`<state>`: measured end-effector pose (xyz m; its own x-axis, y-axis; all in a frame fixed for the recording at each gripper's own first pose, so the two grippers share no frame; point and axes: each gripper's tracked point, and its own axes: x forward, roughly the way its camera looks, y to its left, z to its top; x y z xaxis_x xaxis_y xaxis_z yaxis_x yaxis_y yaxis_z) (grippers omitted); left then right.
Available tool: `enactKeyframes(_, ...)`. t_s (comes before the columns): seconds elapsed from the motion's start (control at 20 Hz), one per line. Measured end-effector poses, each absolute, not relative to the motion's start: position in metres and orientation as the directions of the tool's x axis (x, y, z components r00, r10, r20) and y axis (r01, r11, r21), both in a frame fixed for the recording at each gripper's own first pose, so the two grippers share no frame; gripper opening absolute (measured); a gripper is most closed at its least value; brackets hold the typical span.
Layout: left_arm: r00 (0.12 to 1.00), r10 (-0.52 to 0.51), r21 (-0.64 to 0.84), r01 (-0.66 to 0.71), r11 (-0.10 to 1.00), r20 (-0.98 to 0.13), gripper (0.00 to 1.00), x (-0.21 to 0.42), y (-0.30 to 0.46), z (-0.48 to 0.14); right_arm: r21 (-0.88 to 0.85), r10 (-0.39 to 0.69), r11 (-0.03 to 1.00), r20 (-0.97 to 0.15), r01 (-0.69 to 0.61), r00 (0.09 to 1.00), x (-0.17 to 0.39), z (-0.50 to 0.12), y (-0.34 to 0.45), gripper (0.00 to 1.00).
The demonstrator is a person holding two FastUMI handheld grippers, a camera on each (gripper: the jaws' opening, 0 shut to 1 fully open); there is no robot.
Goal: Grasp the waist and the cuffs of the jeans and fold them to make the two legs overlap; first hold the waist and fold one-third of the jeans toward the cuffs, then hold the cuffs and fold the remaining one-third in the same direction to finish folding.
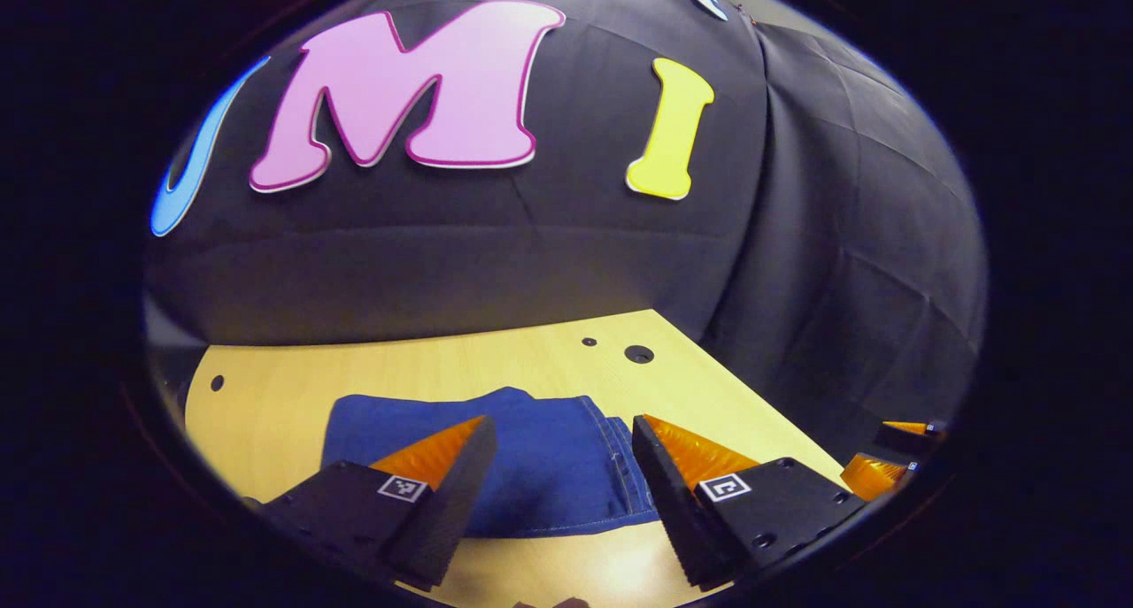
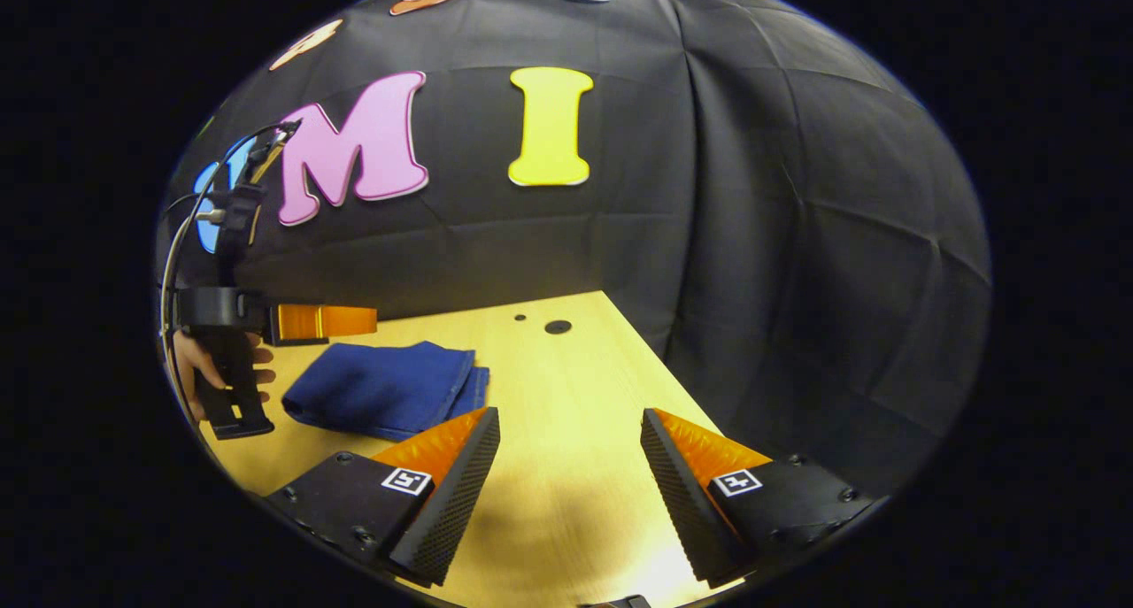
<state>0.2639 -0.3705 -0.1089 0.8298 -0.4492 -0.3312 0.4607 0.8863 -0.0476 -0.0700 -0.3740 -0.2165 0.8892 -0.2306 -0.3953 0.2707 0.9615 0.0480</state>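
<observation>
- Left gripper view: we count one pair of jeans (image 1: pixel 522 462), folded into a compact bundle on the table (image 1: pixel 265 396); our left gripper (image 1: pixel 559 431) hangs above it, fingers apart, gripping nothing. Bare wood borders the bundle all round.
- Right gripper view: one right gripper (image 2: pixel 571 427), fingers apart, over bare table; jeans lie well left, a hand (image 2: pixel 199 365) beside them.

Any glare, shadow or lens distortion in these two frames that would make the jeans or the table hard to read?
Left gripper view: fisheye bends the table edge; bright glare on the wood near the bottom between the left gripper fingers; the folded jeans stay sharp, stitching legible. Right gripper view: same curvature; soft shadow under the right gripper; jeans evenly lit, and the left gripper at the rim looks stretched.
</observation>
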Motion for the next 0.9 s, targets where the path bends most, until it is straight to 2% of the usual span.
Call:
enactKeyframes(0.25, 0.919, -0.332, -0.036, 0.332, 0.942, -0.211, 0.96, 0.196, -0.259, -0.046, 0.042, -0.157, 0.983, -0.306, 0.178, 0.939, -0.077, -0.151, -0.331, 0.99)
enactKeyframes(0.65, 0.984, -0.176, -0.085, 0.172, 0.981, -0.037, 0.96, 0.071, -0.139, 0.034, 0.041, -0.018, 0.999, -0.125, 0.023, 0.992, -0.116, -0.021, -0.246, 0.98)
enactKeyframes(0.75, 0.987, -0.159, -0.102, 0.155, 0.983, -0.028, 0.95, 0.043, -0.121, 0.039, 0.078, 0.034, 0.996, -0.049, -0.03, 0.998, -0.125, 0.016, -0.22, 0.98)
enactKeyframes(0.9, 0.989, -0.145, -0.097, 0.142, 0.985, -0.029, 0.96, 0.013, -0.097, 0.041, 0.065, 0.041, 0.997, 0.028, -0.043, 0.999, -0.14, 0.059, -0.209, 0.98)
